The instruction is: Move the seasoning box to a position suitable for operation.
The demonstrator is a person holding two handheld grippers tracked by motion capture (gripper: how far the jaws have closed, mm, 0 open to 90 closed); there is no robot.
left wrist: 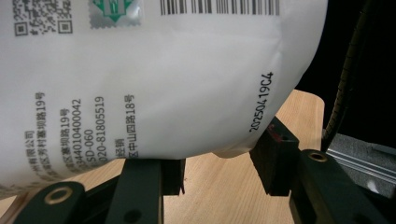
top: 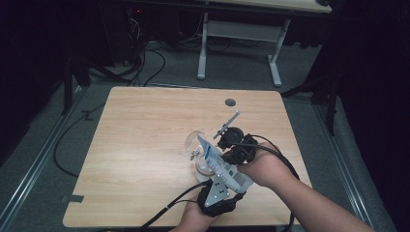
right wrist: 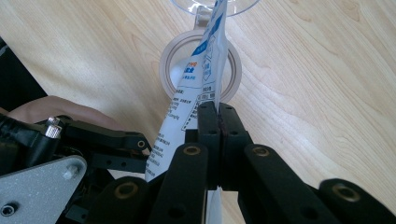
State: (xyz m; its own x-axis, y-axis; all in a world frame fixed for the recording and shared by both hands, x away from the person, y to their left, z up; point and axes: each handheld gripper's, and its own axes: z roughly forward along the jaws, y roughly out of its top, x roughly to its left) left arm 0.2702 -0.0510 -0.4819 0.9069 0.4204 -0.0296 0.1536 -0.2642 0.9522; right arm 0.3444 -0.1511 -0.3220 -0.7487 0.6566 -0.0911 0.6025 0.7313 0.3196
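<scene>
Nearest, left tool [top: 227, 195] gripping the lower end of the white pouch [top: 223, 166], jaws on both sides of its bulging bottom, just above the table [top: 145, 145]. Next, right tool [right wrist: 218, 122] clenched tight on the thin side edge of the same pouch. Beyond, pouch tilted upward, its top touching the rim of the clear glass [top: 196, 145] standing mid-table.

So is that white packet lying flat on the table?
No, the white packet is held up off the table by both tongs, tilted toward a clear glass.
</scene>
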